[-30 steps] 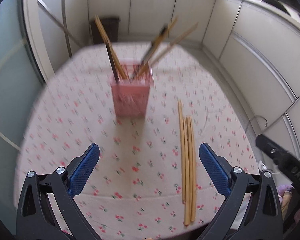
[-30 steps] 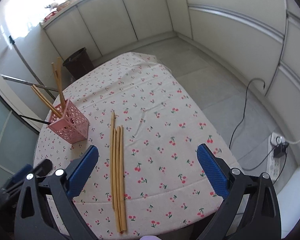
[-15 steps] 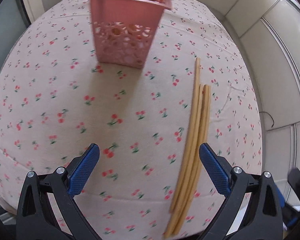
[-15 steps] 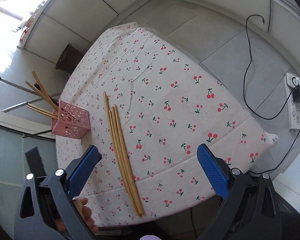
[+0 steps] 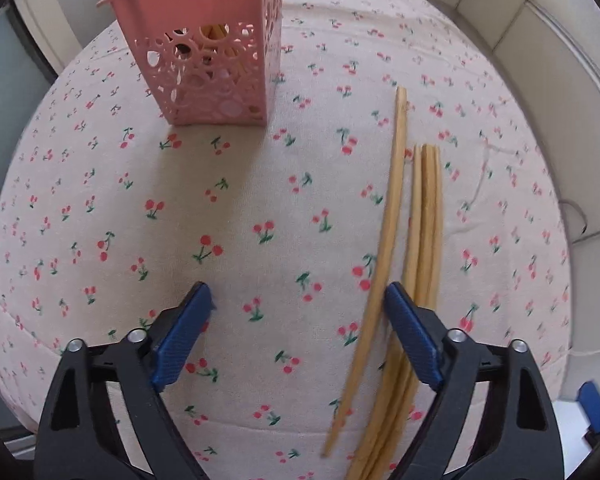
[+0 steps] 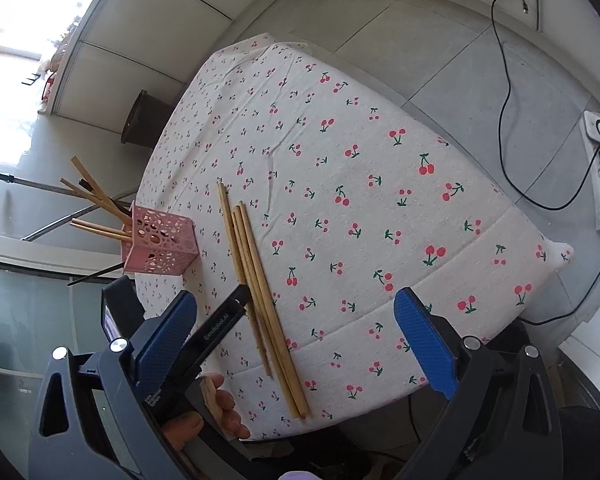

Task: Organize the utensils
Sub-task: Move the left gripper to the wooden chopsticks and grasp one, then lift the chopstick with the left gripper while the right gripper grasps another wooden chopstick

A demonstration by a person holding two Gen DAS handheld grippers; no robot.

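The pink perforated holder [image 5: 208, 48] stands upright at the upper left of the left wrist view on the cherry-print worktop [image 5: 260, 208]; it contains several wooden chopsticks and one dark one. Four loose chopsticks [image 5: 416, 248] lie side by side at right. The left gripper [image 5: 298, 320] points down with fingers spread and closing, the leftmost stick between them, untouched. The right gripper [image 6: 296, 336] has fingers spread wide, holding nothing.
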